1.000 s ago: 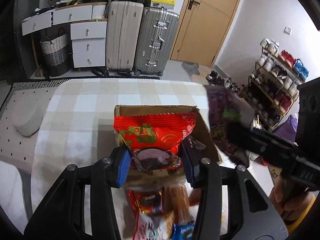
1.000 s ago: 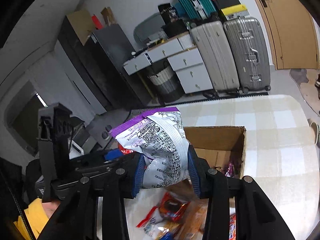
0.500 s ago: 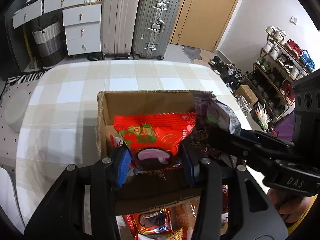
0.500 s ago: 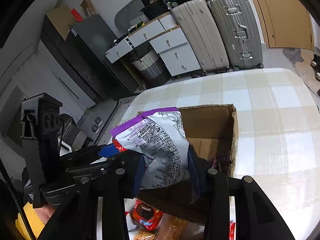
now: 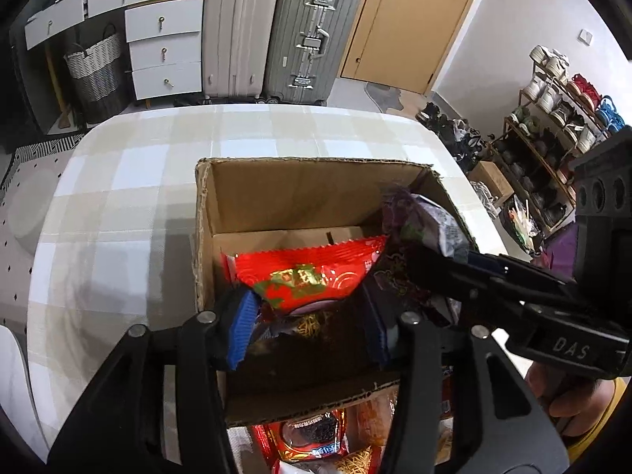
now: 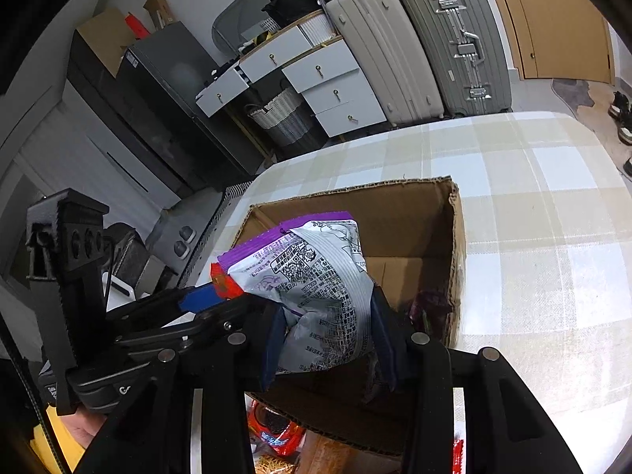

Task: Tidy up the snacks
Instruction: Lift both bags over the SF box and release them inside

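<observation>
An open cardboard box (image 5: 316, 162) stands on the checked table (image 5: 118, 197). My left gripper (image 5: 308, 328) is low over the box's near wall and its jaws are opening. A red snack packet (image 5: 308, 272) still lies between them, slipping loose into the box. My right gripper (image 6: 324, 339) is shut on a purple-and-white snack packet (image 6: 316, 276) and holds it upright just over the box (image 6: 454, 237), beside the red packet. From the left wrist view that purple packet (image 5: 430, 221) sits at the box's right wall. Some snacks lie in the box's bottom, mostly hidden.
Loose snack packets (image 5: 312, 438) lie on the table in front of the box. Beyond the table stand two suitcases (image 5: 276, 27), white drawers (image 5: 162, 39), a woven basket (image 5: 94, 67) and a shoe rack (image 5: 561, 110) on the right.
Both grippers came down and forward over the box with their packets. The left jaws have spread a little and the red packet has come loose between them.
</observation>
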A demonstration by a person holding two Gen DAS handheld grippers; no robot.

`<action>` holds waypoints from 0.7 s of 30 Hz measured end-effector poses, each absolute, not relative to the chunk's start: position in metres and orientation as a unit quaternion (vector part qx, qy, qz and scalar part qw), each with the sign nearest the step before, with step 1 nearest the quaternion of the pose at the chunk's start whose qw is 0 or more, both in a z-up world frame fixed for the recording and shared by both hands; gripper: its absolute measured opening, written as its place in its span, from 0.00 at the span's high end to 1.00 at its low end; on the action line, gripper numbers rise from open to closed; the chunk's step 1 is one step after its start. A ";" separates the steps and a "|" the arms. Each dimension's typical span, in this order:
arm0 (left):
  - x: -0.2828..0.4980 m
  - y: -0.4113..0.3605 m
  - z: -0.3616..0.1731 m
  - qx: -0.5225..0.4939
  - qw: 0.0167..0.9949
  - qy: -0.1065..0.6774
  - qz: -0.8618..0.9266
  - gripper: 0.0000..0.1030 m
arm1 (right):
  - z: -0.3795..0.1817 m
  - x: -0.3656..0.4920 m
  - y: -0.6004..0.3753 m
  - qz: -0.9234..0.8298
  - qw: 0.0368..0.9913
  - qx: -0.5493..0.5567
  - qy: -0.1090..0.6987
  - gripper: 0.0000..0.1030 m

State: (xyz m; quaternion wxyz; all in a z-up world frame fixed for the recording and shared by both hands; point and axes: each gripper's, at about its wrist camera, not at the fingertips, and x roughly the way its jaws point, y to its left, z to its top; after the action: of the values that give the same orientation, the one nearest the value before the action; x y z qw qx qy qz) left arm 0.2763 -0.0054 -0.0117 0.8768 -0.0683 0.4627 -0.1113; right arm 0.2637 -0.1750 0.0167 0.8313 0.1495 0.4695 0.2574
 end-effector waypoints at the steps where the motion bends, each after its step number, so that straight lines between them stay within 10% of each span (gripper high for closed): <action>1: 0.276 -0.006 -0.011 -0.067 0.876 0.465 -0.114 0.42 | 0.017 0.263 -0.174 0.257 0.832 0.148 0.470 0.60; 21: 0.247 0.002 0.019 -0.042 0.894 0.441 -0.073 0.30 | 0.025 0.258 -0.180 0.235 0.839 0.160 0.464 0.56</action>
State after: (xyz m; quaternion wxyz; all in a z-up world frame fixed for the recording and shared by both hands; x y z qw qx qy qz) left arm 0.2469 0.0017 0.0192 0.8936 -0.0418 0.4408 -0.0731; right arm 0.2582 -0.1803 0.0251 0.8389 0.1595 0.4641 0.2354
